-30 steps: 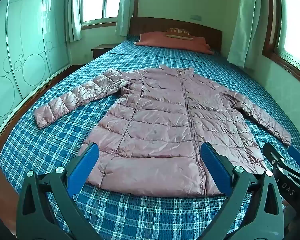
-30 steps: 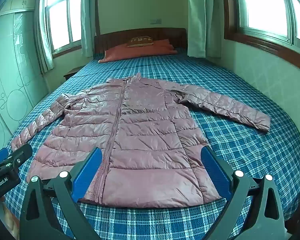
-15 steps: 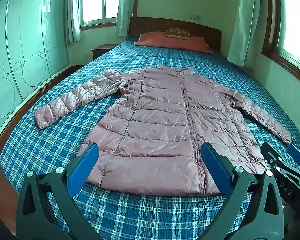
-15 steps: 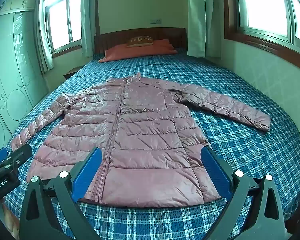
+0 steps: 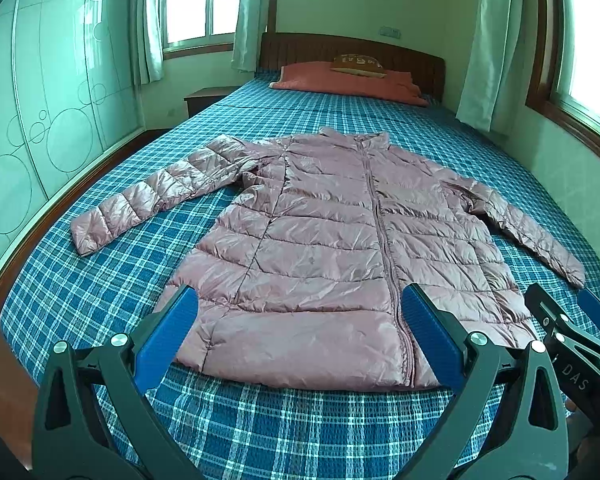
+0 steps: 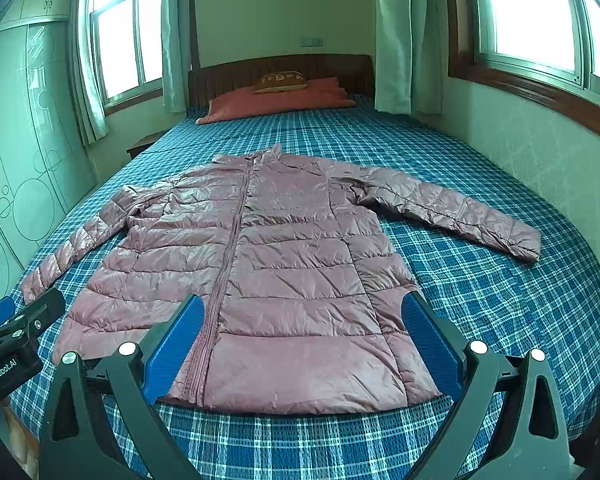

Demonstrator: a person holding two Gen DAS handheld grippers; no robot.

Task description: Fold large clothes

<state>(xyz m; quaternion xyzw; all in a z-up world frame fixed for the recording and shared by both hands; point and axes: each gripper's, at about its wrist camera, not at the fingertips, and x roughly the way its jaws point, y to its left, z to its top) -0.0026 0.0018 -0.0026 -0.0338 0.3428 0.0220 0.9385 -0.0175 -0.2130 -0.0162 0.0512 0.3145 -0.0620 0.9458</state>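
one pink puffer jacket (image 5: 332,256) flat on one plaid bed (image 5: 80,288), two sleeves outspread

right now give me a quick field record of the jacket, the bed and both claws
garment: pink puffer jacket, flat, front up, zipped
sleeves: both spread out to the sides, unfolded
surface: blue plaid bed
hem: nearest the claws
left claw: open, empty, apart from the jacket
right claw: open, empty, apart from the jacket
head of bed: orange pillow
fold progress: none visible
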